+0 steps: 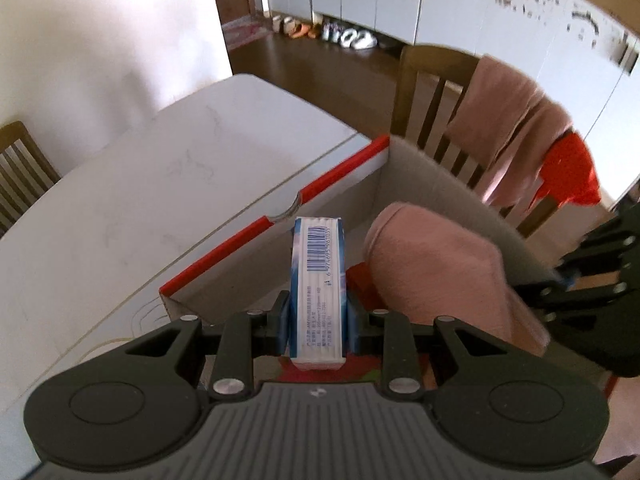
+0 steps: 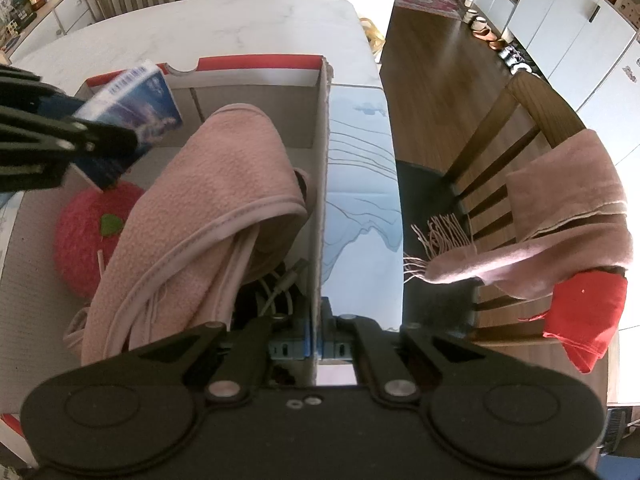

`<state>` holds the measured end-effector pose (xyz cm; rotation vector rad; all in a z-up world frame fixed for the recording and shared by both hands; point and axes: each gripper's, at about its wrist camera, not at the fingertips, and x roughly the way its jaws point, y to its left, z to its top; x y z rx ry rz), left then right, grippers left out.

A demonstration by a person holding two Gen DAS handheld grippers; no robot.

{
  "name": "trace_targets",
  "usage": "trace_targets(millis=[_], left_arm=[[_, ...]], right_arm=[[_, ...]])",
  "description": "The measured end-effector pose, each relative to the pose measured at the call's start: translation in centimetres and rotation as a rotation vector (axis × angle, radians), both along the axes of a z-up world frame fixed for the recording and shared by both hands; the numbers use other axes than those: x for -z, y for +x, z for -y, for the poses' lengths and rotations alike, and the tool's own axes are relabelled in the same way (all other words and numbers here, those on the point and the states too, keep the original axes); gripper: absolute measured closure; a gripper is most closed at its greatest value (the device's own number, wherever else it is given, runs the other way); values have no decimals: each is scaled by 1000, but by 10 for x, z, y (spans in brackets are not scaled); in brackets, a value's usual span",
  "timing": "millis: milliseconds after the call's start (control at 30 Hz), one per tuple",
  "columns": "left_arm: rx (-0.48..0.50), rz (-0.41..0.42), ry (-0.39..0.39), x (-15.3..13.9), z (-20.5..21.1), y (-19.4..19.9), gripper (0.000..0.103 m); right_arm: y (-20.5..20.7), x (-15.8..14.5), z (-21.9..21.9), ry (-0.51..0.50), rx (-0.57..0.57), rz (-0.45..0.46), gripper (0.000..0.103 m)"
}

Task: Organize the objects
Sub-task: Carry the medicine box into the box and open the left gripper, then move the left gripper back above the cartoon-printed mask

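Left wrist: left claw (image 1: 318,320) pinches tissue pack (image 1: 318,280) over box rim (image 1: 280,216); right claw (image 2: 316,346) clamps box wall (image 2: 320,200)

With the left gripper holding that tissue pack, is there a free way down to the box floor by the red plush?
Probably yes: the left gripper, shut on the tissue pack, is above open floor; the pink towel fills the box's other side.

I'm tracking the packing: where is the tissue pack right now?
The tissue pack is clamped in the left tongs, above the open cardboard box, left of the pink towel.
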<state>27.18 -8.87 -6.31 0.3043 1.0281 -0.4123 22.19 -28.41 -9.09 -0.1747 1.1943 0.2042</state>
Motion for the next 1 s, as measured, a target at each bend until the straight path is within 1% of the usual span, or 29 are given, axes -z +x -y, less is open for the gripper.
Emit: trace_targets(millis=[67,300,433,633,767,833,867,900,933,1000], left_arm=[[9,-18,20,6,3,3,77],[39,-41,81,21,12,14,77],[42,-62,97,29,15,16,77],[28,-94,93,34,11,18,77],[12,-97,74,35,6,16,74],[-7,-92,55,32,0,14,71],[-16,-89,44,30,-3,13,61],[-27,-87,32,29,-6,11,47],[-36,-81,20,25,-10,9,44],[-50,-67,3,16,-17,5,43]], right_arm=[[0,0,0,1,1,-1,101],[0,-1,0,4,1,-1,101],[0,-1,0,4,2,-2,101],[0,-1,0,7,7,-2,101],[0,0,0,5,8,-2,101],[0,0,0,5,8,-3,101],[0,0,0,5,8,-2,101],[0,0,0,5,8,-3,101],[0,0,0,5,9,-3,101],[0,0,0,5,8,-2,101]])
